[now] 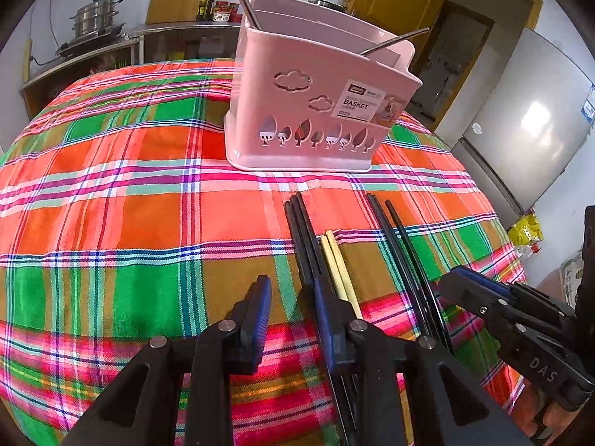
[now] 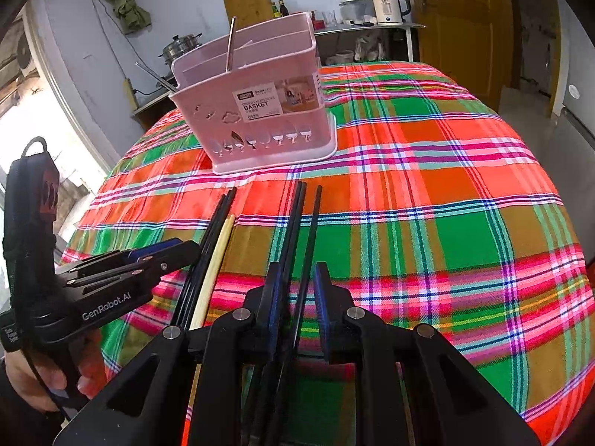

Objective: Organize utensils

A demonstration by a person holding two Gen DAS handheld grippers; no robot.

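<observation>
left tongs [image 1: 292, 319]: narrow gap, nothing between, black chopsticks [image 1: 303, 238] just beside the right pad
right tongs [image 2: 297, 297]: narrow, astride dark sticks [image 2: 303, 241], pads not clearly pressing
risk: could grab just one stick, or snag the cloth [image 1: 130, 223] on the desk
axis: all sticks lie lengthwise, tips toward the basket [image 1: 316, 111]
far: basket upright, metal sticks inside

Both tools tilt downward side by side, left tool [image 1: 292, 306] and right tool [image 2: 297, 299] partly parted (nothing gripped).

"BASKET" and "0129" are printed on the basket label [image 2: 260, 106]; "GenRobot.AI" on the left gripper [image 2: 186, 247]; "DAS" on the right gripper [image 1: 455, 277].
</observation>
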